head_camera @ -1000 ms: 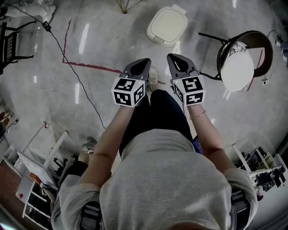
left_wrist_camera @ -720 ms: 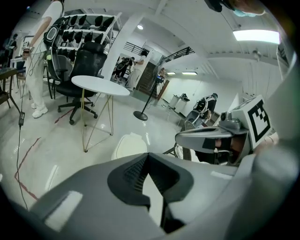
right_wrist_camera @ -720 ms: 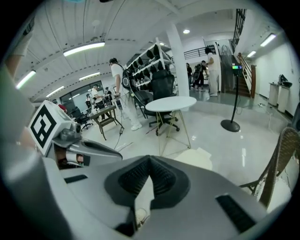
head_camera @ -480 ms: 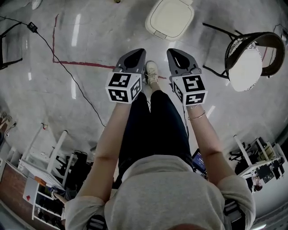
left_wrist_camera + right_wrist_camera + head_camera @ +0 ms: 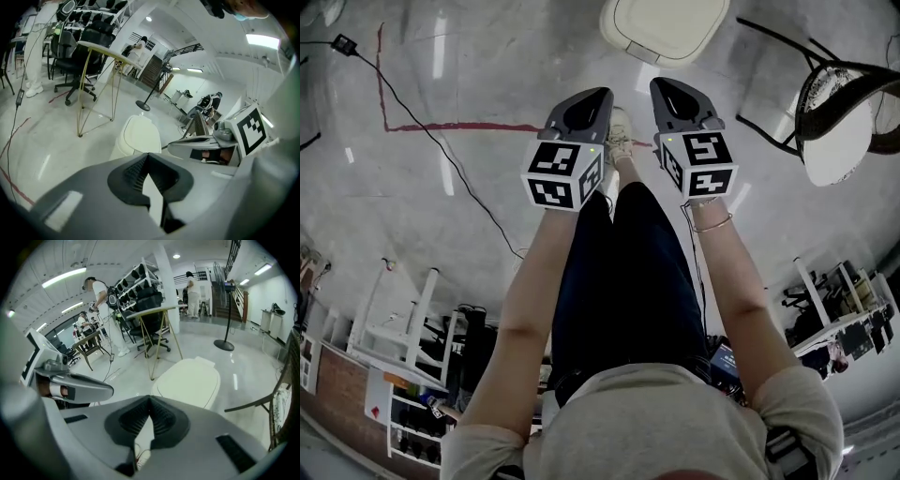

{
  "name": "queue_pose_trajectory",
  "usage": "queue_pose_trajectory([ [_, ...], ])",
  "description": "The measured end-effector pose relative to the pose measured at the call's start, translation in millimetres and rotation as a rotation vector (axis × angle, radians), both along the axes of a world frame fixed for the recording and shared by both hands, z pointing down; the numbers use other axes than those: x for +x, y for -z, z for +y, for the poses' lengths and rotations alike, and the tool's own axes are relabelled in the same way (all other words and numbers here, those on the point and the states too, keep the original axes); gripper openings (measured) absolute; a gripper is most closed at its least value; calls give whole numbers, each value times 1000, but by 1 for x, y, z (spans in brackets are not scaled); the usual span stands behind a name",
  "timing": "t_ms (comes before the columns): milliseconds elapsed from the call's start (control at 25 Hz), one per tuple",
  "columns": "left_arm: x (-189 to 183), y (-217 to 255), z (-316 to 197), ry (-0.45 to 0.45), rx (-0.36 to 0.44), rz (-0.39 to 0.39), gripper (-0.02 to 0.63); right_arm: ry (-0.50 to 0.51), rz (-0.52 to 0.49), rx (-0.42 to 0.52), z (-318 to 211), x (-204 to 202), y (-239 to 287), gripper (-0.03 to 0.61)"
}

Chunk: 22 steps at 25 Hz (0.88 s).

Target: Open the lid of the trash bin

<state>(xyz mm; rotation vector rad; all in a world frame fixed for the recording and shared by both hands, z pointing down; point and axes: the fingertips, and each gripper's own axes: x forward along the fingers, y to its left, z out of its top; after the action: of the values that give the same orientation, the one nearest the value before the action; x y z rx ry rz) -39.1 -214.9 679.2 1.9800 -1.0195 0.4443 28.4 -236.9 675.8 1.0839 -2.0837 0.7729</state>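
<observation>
The cream trash bin (image 5: pixel 666 28) stands on the grey floor at the top edge of the head view, its lid down flat. The left gripper view shows the bin (image 5: pixel 138 136) ahead and below; in the right gripper view the bin (image 5: pixel 190 380) is also ahead, lid shut. My left gripper (image 5: pixel 602 92) and right gripper (image 5: pixel 659 82) are held side by side, short of the bin and not touching it. Both are shut with nothing between the jaws: the tips meet in the left gripper (image 5: pixel 147 154) and in the right gripper (image 5: pixel 150 398).
A dark-framed chair (image 5: pixel 839 122) with a pale round seat stands right of the bin. A red tape line (image 5: pixel 459 127) and a black cable (image 5: pixel 441 150) cross the floor at left. A gold-legged table (image 5: pixel 154 312) stands beyond the bin. Shelves (image 5: pixel 394 337) are at lower left.
The bin has slid up to the top edge of the head view and the chair to the right edge as the person walks forward. Both grippers stay shut, side by side.
</observation>
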Motion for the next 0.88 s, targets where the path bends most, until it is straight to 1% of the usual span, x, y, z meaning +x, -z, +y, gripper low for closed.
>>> queue_pose_trajectory([
  [240, 9, -47, 3, 18, -43, 38, 6, -1, 20, -66, 0, -1, -62, 5],
  [360, 9, -65, 2, 18, -46, 45, 6, -2, 43, -64, -4, -2, -81, 5],
  [560, 11, -78, -1, 7, -39, 53, 6, -9, 50, -32, -20, -1, -96, 5],
  [680, 10, -79, -7, 0, -28, 50, 6, -4, 45, -35, -32, -3, -100, 5],
  [880, 6, -80, -10, 3, -35, 48, 6, -28, 66, -30, -41, -2, -105, 5],
])
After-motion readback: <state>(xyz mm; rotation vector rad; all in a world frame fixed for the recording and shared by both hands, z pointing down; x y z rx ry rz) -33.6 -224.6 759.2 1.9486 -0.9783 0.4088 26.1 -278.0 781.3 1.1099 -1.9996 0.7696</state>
